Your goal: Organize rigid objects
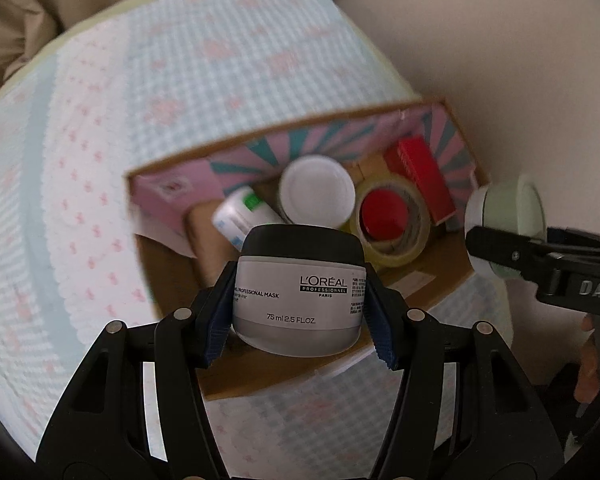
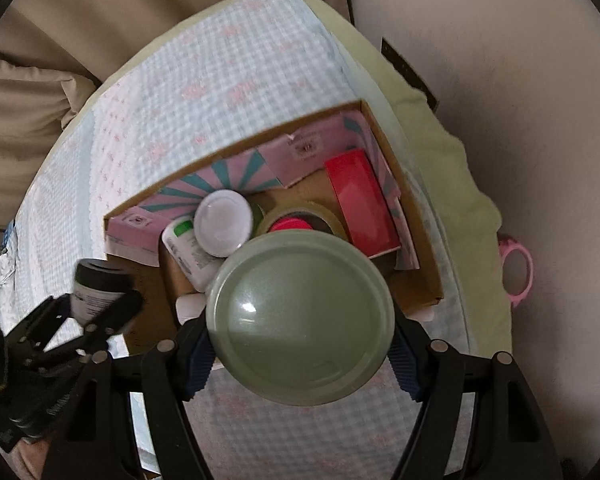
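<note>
The left gripper [image 1: 300, 300] clamps a black-lidded jar [image 1: 298, 288] over the near edge of the box [image 1: 456, 268]. The right gripper [image 2: 300, 340] grips a green-lidded jar [image 2: 300, 316] above the box's near side. Inside lie a white lid [image 1: 318, 192], tape roll [image 1: 392, 220], red carton [image 1: 420, 176] and 1 tube [image 1: 240, 216].

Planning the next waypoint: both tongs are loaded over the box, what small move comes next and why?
Probably lower the left tongs and set the L'Oreal jar on the bare cardboard at the near side of the box. The far side is already packed with the white-lidded jar and tape roll.
</note>
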Demonstrator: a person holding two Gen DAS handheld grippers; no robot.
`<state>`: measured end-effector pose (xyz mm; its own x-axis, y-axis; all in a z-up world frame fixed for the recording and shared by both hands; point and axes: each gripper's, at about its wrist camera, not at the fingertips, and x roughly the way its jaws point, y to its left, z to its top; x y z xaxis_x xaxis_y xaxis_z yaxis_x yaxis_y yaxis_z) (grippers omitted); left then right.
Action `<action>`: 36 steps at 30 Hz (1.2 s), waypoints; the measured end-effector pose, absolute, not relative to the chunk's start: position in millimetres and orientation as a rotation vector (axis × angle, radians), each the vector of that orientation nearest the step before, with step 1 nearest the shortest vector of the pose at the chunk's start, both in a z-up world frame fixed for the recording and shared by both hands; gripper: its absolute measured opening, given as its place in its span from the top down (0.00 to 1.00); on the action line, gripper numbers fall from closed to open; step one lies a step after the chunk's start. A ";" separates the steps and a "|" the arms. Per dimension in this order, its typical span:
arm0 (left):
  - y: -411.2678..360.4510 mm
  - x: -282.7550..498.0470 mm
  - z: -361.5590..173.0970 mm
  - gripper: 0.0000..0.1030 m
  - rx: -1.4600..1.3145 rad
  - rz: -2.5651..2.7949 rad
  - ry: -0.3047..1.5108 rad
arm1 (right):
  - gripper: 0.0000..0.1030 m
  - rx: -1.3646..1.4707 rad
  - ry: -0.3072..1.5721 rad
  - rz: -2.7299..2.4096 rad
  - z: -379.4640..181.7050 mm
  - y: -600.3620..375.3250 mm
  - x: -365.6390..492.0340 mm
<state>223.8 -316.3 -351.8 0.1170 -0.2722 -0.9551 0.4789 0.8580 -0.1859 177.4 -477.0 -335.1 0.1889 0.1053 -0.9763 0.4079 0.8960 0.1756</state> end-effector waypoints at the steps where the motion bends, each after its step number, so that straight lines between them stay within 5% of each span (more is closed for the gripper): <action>1: -320.8 222.9 -359.6 0.47 0.201 -0.557 1.357 | 0.33 0.454 1.383 -0.214 -341.1 -478.1 178.8; 13: -330.6 217.8 -399.8 0.45 0.343 -0.527 1.415 | 0.32 0.579 1.386 -0.102 -385.7 -481.4 185.1; 14: -329.0 218.0 -398.5 0.29 0.337 -0.531 1.419 | 0.32 0.593 1.376 -0.092 -387.1 -480.4 185.6; 15: -326.9 217.3 -396.0 0.00 0.332 -0.533 1.416 | 0.32 0.607 1.372 -0.090 -387.4 -479.7 185.9; 19: -318.3 213.6 -381.7 0.00 0.338 -0.532 1.383 | 0.00 0.678 1.294 -0.111 -378.9 -481.6 181.5; 36: -291.2 195.3 -315.7 0.00 0.273 -0.546 1.294 | 0.00 0.545 1.293 -0.276 -319.1 -471.6 141.6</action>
